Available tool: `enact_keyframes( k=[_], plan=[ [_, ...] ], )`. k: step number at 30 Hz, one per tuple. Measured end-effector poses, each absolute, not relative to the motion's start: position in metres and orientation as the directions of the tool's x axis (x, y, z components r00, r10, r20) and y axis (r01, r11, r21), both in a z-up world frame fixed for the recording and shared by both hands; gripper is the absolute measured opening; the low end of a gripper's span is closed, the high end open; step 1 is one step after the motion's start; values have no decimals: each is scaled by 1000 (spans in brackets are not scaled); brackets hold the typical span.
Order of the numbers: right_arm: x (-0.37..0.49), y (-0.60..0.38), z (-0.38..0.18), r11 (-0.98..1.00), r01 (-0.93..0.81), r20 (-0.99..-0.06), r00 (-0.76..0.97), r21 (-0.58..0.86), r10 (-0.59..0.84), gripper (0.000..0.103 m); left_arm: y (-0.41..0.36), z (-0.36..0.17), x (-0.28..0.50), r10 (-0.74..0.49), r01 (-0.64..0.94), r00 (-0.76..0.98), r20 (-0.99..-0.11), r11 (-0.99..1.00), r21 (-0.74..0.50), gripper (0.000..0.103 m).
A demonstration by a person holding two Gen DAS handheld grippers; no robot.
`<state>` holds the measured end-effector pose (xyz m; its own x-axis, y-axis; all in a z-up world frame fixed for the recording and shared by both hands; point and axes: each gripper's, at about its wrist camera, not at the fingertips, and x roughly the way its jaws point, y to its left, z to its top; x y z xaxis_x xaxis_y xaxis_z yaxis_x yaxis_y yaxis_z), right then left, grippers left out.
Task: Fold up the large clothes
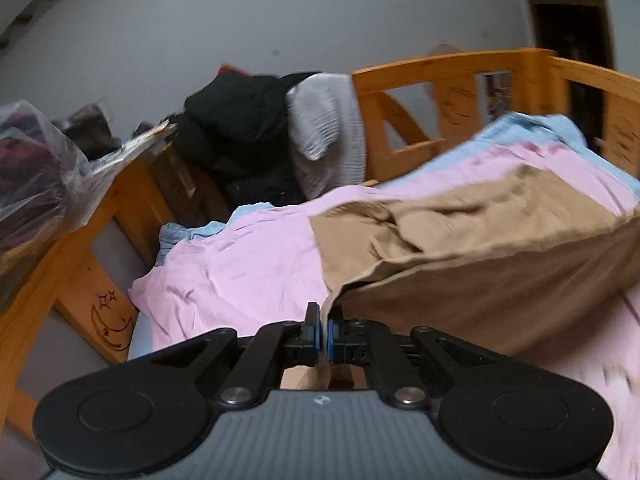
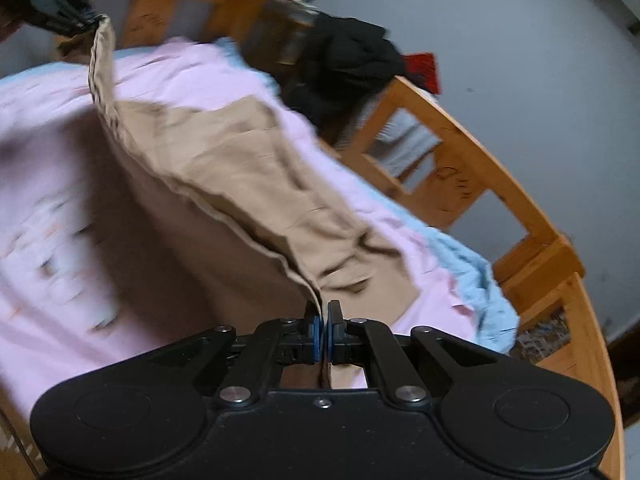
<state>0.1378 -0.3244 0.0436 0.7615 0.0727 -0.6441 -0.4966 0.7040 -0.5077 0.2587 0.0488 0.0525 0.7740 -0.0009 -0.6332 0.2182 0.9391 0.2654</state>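
Left wrist: both hand-held grippers (image 1: 323, 334) (image 2: 323, 334) pinch the, seemingly lifted, tan garment's (image 1: 460, 236) hem.

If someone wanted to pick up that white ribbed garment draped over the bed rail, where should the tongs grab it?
My guess: the loose lower flap of the white ribbed garment, coming from the bed side. That edge hangs free and folds outward, giving a thin lip to pinch, while the upper part lies bunched against the black clothes pile and the wooden rail.
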Motion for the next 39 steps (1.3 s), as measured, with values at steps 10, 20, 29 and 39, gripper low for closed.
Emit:
enact_keyframes(
  k=[10,20,29,39],
  plan=[
    [287,-332,-3,759,-474,-759,650,-447,-41,8,9,4,394,152,229,714,-684,872,432,3],
    [360,-348,-63,937,-277,-813,582,-212,-12,12,4,-69,459,179,181,596,-783,920,349,3],
    [301,-410,-21,991,-135,-643,759,-9,97,74,52,-47,459,-20,59,554,-832,998,15,72],
    [203,-353,-41,830,-470,-663,728,-301,172,72,87,-37,410,40,5,606,-795,999,54,78]
  ],
)
